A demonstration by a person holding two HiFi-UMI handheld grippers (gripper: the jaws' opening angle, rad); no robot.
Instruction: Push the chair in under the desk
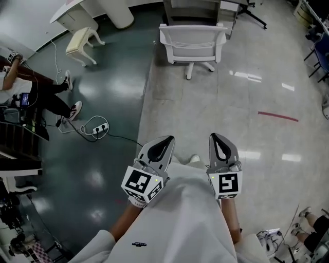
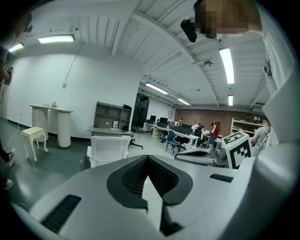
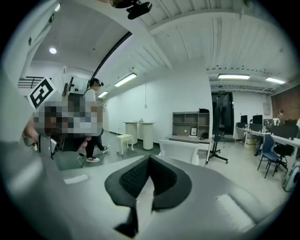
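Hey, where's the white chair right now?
In the head view the white chair stands at top centre on the pale floor, just short of the desk, with the cream stool well off to its left.

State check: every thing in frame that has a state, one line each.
left gripper: shut, empty, held close to the body
right gripper: shut, empty, held close to the body
chair: upright, in front of the desk, not pushed under, untouched
desk: upright, behind the chair
stool: upright, off to the left
power strip: lying on the floor, cords running to it
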